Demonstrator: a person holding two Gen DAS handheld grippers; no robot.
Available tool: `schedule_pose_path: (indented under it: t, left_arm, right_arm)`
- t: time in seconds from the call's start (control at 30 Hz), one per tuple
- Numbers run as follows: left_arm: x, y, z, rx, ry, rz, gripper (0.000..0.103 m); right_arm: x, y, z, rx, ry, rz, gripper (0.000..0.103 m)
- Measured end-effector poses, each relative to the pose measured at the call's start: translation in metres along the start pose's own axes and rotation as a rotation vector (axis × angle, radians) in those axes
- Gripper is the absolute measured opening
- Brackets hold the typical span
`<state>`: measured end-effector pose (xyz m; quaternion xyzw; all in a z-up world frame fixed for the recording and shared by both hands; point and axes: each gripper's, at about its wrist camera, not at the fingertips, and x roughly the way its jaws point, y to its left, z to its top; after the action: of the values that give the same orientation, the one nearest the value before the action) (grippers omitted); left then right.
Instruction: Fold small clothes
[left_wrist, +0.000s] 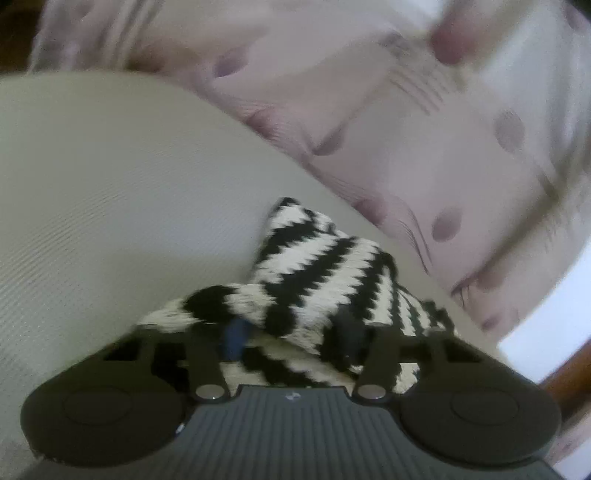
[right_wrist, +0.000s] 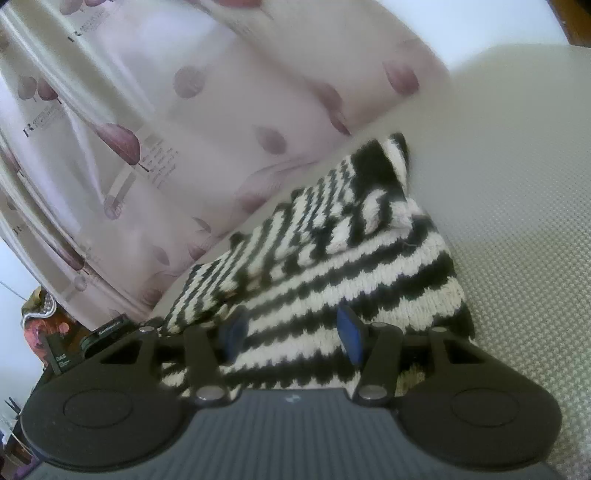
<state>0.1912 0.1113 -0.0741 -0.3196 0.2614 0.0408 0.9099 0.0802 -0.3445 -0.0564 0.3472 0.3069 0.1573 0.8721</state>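
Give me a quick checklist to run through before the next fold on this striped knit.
1. Left gripper has fabric between its jaws: ok.
2. Right gripper clamped on the striped knit: not ok, jaws stand apart over it.
3. Knit lies on the white mat: ok.
4. Knit lies flat: not ok, bunched and part folded.
5. Knit clear of the patterned curtain: cannot tell.

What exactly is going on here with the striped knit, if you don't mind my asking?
A person is folding a small black-and-white striped knit on a pale textured surface, with a gripper in each hand. The left gripper has bunched knit between its fingers and looks to be gripping it, though blur makes that uncertain. The right gripper sits open over the knit's near edge. The knit is partly doubled over, not yet neat. A leaf-print curtain hangs behind.
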Motion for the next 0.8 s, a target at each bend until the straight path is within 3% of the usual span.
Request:
schedule_pose_path:
  t: [0.1, 0.2, 0.3, 0.37, 0.47, 0.57, 0.63, 0.67, 0.73, 0.8]
  left_arm:
    - [-0.009, 0.003, -0.001, 0.023, -0.029, 0.025, 0.041]
    - [-0.020, 0.010, -0.002, -0.044, -0.045, 0.029, 0.039]
    - [-0.033, 0.008, -0.001, -0.028, -0.041, 0.047, 0.040]
    - [-0.044, 0.008, -0.002, -0.046, 0.018, 0.012, 0.056]
    - [-0.064, -0.010, -0.002, 0.035, 0.071, -0.023, 0.070]
    - [-0.077, -0.029, 0.014, 0.134, 0.016, -0.069, 0.086]
    - [-0.065, -0.040, 0.031, 0.218, -0.039, -0.019, 0.098]
    - [-0.052, -0.043, 0.042, 0.245, -0.042, 0.011, 0.098]
    - [-0.017, -0.043, 0.064, 0.268, 0.016, 0.042, 0.096]
    - [0.021, -0.039, 0.081, 0.288, 0.067, 0.103, 0.084]
  right_arm:
    - [0.001, -0.001, 0.000, -0.001, 0.002, 0.006, 0.053]
    - [0.000, -0.002, 0.001, 0.002, 0.003, 0.009, 0.053]
    - [-0.001, -0.003, -0.001, 0.000, -0.004, 0.014, 0.053]
    - [-0.002, -0.003, -0.002, 0.002, -0.008, 0.018, 0.053]
    - [-0.002, -0.004, -0.003, 0.005, -0.011, 0.020, 0.053]
    - [-0.002, -0.003, -0.003, 0.001, -0.009, 0.018, 0.053]
    - [-0.003, -0.003, -0.003, -0.001, -0.010, 0.020, 0.053]
    - [-0.003, -0.003, -0.003, -0.001, -0.011, 0.021, 0.053]
    - [-0.003, -0.003, -0.003, -0.001, -0.012, 0.021, 0.053]
    - [-0.003, -0.004, -0.003, 0.000, -0.014, 0.024, 0.053]
